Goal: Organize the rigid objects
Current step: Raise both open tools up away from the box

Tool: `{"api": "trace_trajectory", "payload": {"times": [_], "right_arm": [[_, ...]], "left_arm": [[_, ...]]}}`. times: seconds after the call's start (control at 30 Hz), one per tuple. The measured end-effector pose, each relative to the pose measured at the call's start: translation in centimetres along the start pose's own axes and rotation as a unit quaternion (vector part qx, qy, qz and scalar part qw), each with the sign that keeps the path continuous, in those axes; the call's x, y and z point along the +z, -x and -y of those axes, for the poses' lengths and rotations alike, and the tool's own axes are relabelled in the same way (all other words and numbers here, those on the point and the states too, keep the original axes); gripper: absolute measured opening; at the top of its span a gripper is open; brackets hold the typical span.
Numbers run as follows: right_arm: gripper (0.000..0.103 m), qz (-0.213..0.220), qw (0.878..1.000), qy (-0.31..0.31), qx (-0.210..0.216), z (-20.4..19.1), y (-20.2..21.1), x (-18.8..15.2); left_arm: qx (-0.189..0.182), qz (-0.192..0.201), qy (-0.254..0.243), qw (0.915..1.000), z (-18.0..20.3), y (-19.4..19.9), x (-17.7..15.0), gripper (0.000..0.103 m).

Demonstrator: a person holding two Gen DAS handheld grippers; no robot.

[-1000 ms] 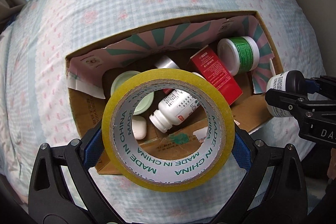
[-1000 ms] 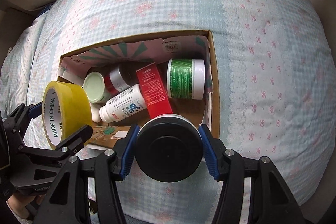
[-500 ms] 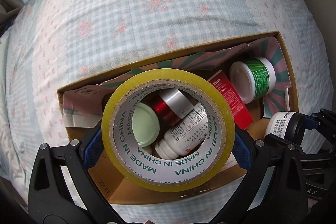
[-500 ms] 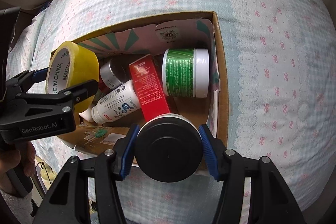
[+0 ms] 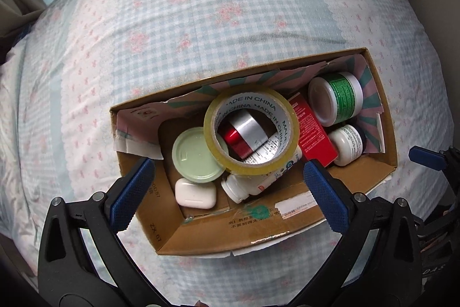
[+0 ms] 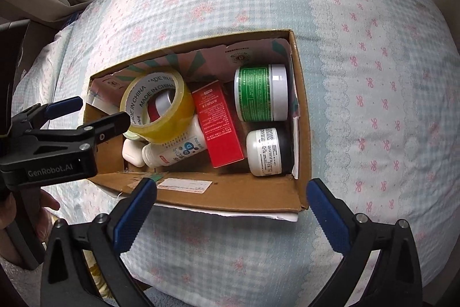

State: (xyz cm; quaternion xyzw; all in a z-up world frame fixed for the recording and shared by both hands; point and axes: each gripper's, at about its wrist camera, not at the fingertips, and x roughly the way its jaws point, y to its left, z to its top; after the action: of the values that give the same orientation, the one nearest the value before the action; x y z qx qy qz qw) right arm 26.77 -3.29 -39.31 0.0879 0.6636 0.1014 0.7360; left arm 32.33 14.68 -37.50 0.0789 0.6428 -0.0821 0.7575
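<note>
Bed (image 6: 359, 19) under checked quilt carries cardboard box (image 6: 300, 117). Inside: yellow tape roll (image 5: 251, 128) tilted atop white bottle (image 6: 175, 150) and silver-red can, green-label jar (image 6: 260, 92) by far right wall, black-lidded jar (image 6: 268, 151) lying just beside it. Left tongs (image 5: 228, 181) and right tongs (image 6: 231, 205): both spread wide, empty, above box's near edge.

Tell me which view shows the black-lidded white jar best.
The right wrist view: the black-lidded white jar lies on its side in the cardboard box, label and lid both clear. In the left wrist view, the jar sits partly behind the red carton, lid barely visible.
</note>
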Motion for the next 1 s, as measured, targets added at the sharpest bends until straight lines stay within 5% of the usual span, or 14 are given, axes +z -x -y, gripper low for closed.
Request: {"api": "trace_trajectory", "payload": {"times": [0.3, 0.57, 0.73, 1.0], "right_arm": [[0.103, 0.044, 0.999, -0.006, -0.012, -1.6, 5.0, -1.6], [0.103, 0.106, 0.994, 0.002, -0.031, -3.8, 13.2, -3.5], [0.103, 0.17, 0.984, 0.029, -0.053, -5.4, 20.6, -4.3], [0.103, 0.291, 0.951, 0.065, -0.084, -6.5, 32.9, -7.7]], "left_arm": [[-0.011, 0.059, 0.01, 0.9981, -0.6, 6.4, -2.4, 0.103], [-0.018, 0.146, 0.028, 0.9887, -1.5, 16.2, -5.5, 0.103], [-0.006, 0.22, 0.048, 0.9744, -1.1, 23.6, -7.6, 0.103], [0.0, 0.323, 0.099, 0.941, 1.6, 34.6, -12.6, 0.103]]}}
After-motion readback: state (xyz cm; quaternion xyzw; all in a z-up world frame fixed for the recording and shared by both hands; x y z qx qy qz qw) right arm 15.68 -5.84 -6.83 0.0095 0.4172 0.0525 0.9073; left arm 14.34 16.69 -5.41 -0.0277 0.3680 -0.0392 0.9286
